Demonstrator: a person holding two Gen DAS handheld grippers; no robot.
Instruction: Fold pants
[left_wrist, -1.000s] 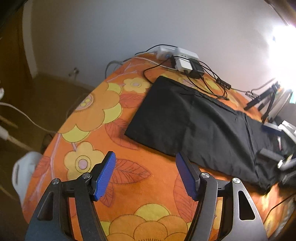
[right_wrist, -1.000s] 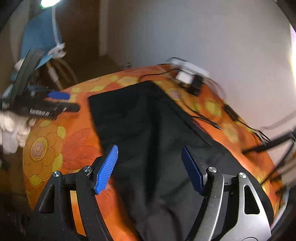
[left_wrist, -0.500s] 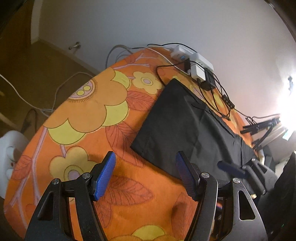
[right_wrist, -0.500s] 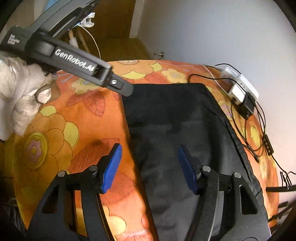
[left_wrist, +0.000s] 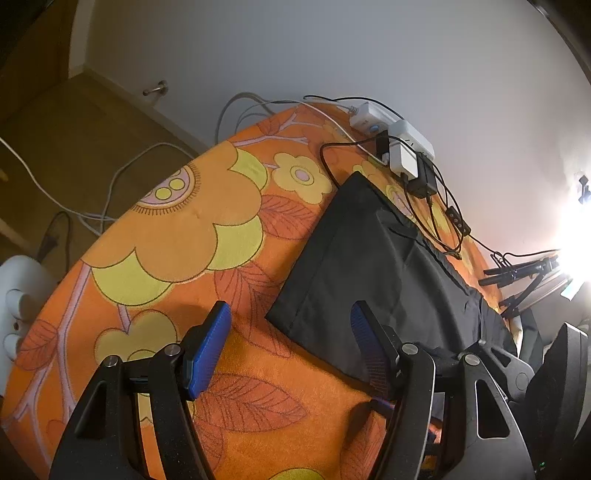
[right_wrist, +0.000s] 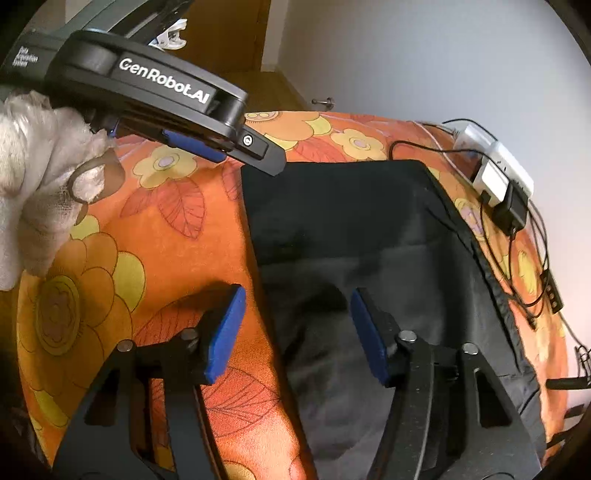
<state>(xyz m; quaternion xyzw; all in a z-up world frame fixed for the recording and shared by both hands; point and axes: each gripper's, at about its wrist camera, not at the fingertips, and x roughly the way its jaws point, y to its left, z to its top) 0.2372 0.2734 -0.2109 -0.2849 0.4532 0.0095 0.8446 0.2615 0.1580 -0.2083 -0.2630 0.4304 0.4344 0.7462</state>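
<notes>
Pants (right_wrist: 369, 236) lie flat on your orange flowered cloth (left_wrist: 177, 236), their far end cut off; your right gripper (right_wrist: 295, 328) closes, apparently unclenched, astride their edge, your left gripper (left_wrist: 288, 347), marked "GenRobot.AI", gapes.

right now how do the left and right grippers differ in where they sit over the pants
The left gripper straddles the pants' hem corner, mostly over the orange cloth. The right gripper straddles the pants' long side edge; its jaws have just been closing, the left's stand wider. Both are open, and neither pinches fabric yet.
</notes>
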